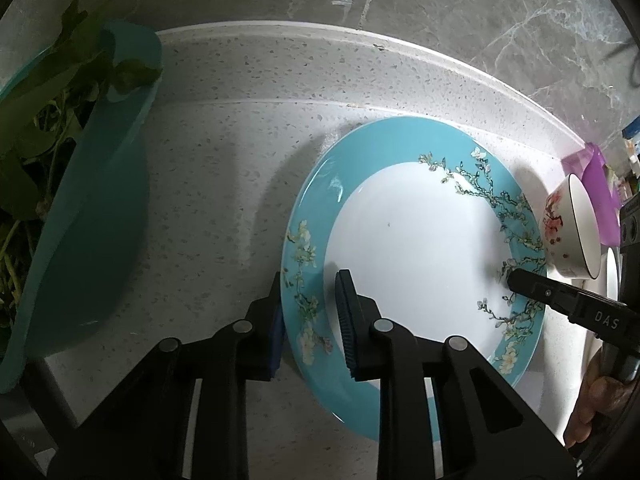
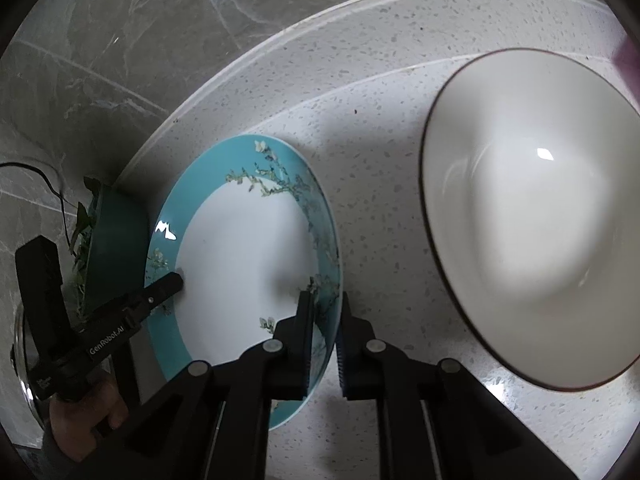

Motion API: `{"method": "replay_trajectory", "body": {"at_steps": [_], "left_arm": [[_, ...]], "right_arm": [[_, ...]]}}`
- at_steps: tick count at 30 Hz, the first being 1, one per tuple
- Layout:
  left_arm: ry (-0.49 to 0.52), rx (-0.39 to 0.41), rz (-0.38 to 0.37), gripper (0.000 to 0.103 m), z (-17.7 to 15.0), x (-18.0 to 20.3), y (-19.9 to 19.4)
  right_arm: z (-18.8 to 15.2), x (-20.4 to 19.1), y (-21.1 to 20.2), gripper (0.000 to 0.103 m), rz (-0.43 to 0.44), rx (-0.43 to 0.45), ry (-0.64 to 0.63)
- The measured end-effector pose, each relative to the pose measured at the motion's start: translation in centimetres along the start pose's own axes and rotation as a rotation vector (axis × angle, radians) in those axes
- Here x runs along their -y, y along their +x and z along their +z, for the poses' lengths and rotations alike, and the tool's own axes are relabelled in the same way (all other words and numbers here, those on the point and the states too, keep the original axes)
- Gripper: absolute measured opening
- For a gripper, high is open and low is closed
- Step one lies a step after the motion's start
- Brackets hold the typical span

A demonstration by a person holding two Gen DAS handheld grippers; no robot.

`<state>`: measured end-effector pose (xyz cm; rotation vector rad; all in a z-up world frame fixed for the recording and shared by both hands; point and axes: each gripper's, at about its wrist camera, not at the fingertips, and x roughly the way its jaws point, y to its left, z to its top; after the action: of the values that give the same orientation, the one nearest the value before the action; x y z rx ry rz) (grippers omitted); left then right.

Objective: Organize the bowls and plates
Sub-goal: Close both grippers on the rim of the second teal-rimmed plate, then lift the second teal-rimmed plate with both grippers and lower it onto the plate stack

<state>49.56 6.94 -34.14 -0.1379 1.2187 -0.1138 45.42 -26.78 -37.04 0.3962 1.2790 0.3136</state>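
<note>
Left gripper [image 1: 310, 320] and right gripper [image 2: 324, 344] each pinch opposite rims of plate [image 1: 412, 256] — uneven lift risks slip, knocking bowl [image 2: 536, 216] near worktop back edge.

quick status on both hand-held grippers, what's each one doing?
Left hand-held gripper: fingers straddle the blue floral plate at its left rim, apparently shut on it.
Right hand-held gripper: shut on the same plate's opposite rim.

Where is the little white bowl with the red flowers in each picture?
Left wrist view: the bowl sits at the far right edge, just past the blue plate.
Right wrist view: the bowl fills the right side, showing its white inside.
Shared landmark: the blue plate, which both the left gripper and right gripper straddle at its rim.
</note>
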Motion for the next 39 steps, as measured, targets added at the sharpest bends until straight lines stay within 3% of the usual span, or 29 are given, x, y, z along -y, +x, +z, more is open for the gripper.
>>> {"method": "replay_trajectory", "body": {"at_steps": [23,34,39], "left_arm": [[0.045,0.089,0.016,0.019,-3.5,2.1,-6.0],[0.091,0.200,0.017,0.019,-7.2,4.0,-12.9],[0.114,0.242,-0.004,0.019,-10.6,4.8,-16.4]], "right_arm": [[-2.8,-1.7,-5.1,0.013,-0.026,0.111,-0.090],[-7.8,-3.5,-11.6,0.014,-0.017,0.234,-0.158],[-11.0,-4.2,-14.7,0.014,-0.013,0.285,-0.175]]}}
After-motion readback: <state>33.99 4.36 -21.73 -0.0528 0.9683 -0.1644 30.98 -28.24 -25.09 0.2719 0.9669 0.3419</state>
